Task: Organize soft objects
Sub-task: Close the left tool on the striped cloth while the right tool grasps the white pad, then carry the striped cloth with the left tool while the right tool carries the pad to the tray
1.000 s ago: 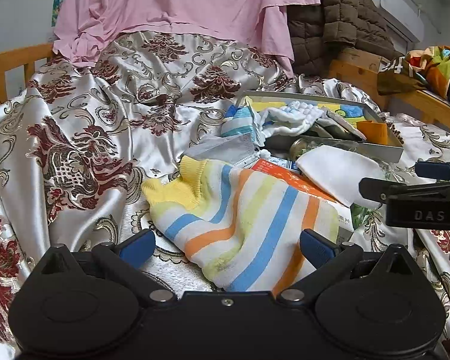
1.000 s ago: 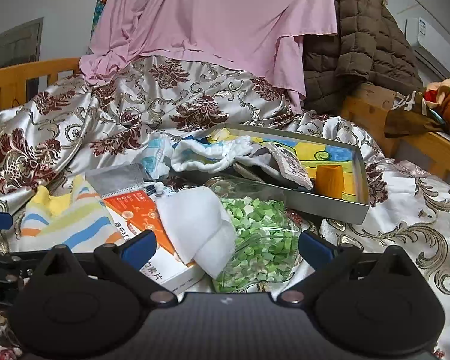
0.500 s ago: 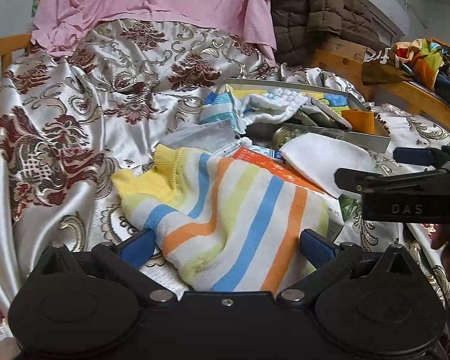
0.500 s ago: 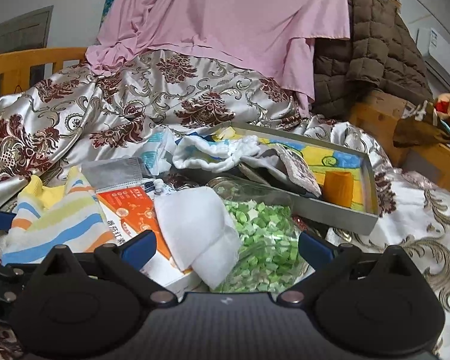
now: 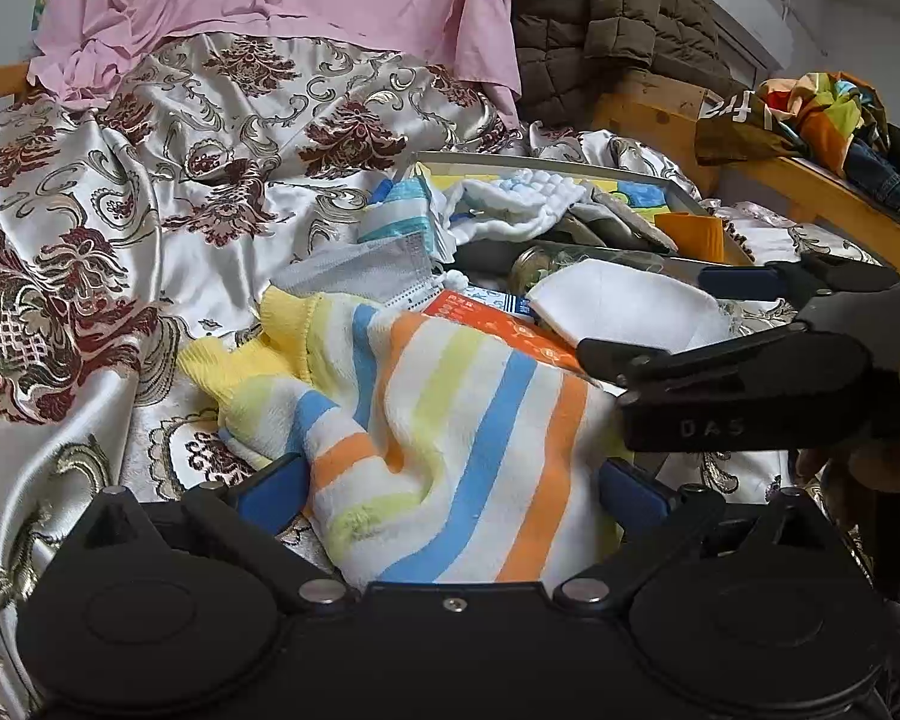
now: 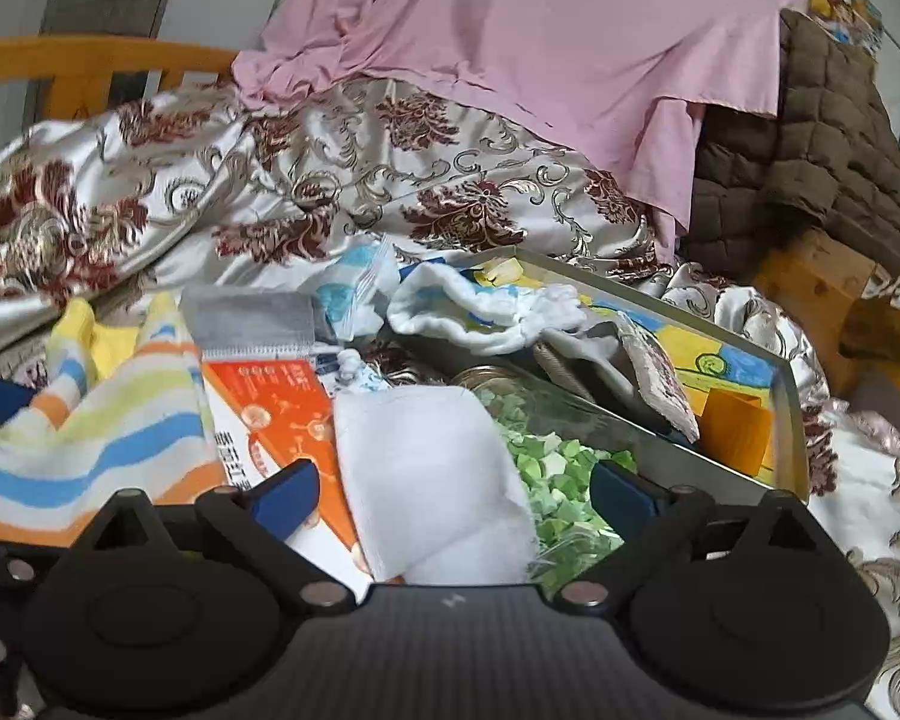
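Striped sock (image 5: pixel 450 456) now sits between the blue pads of the left hand-held gripper (image 5: pixel 450 495), bunched up vs a sec ago when it lay flatter on the satin bedspread (image 5: pixel 120 252). Jaws look narrower than before and the pads touch the fabric both sides, so prob pinching the sock, though the contact is partly hidden by cloth. Sock's yellow cuff trails off to the left on the bed.

Right hand-held gripper (image 6: pixel 453 495) has moved in closer over the white cloth (image 6: pixel 432 480); jaws spread, pads either side of it w/o touching, nothing held. Cloth lies on the orange box (image 6: pixel 282 414) and the bag of green bits (image 6: pixel 546 468), just beside the metal tray (image 6: pixel 795 420), which already holds a white fluffy sock (image 6: pixel 486 312).

Meaning for the task: sock grab seems under way, white cloth next. Both prob headed for the tray. Risk: sock slips if only a fold is caught.
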A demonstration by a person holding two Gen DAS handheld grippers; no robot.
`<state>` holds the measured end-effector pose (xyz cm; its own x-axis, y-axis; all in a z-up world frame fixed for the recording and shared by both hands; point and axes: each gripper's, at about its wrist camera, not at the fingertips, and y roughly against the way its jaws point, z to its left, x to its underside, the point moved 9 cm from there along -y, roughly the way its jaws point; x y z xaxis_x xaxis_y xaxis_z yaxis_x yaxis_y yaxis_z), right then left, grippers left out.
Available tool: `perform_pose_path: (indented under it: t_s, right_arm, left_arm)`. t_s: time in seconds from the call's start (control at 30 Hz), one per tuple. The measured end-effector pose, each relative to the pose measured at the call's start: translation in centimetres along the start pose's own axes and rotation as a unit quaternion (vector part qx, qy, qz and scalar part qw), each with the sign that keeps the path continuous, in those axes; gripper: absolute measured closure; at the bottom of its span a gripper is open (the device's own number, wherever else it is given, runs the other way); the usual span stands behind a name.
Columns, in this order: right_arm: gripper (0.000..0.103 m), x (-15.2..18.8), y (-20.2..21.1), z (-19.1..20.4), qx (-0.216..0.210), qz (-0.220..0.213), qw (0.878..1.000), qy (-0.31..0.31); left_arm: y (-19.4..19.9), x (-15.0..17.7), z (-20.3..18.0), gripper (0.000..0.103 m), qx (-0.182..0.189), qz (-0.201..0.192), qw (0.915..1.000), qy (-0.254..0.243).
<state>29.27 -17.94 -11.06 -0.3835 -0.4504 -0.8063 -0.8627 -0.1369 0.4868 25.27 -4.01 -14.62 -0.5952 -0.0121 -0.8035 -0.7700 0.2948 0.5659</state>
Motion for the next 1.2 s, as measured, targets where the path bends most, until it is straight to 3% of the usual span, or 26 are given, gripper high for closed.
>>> perform_pose_path:
  t_s: [0.37, 0.63, 1.2]
  right_arm:
    - [0.022, 0.0, -0.1, 0.1, 0.009, -0.008, 1.0, 0.017]
    - [0.031, 0.2, -0.1, 0.2, 0.034, -0.008, 0.999, 0.041]
    - [0.064, 0.3, 0.4, 0.7, 0.052, -0.018, 0.996, 0.074]
  left_arm:
    - [0.1, 0.4, -0.1, 0.013, -0.005, -0.002, 1.0, -0.007]
    - [0.3, 0.4, 0.2, 0.03, -0.017, -0.009, 0.9997, -0.013]
    - [1.2, 0.0, 1.9, 0.068, -0.026, -0.041, 0.9974, 0.052]
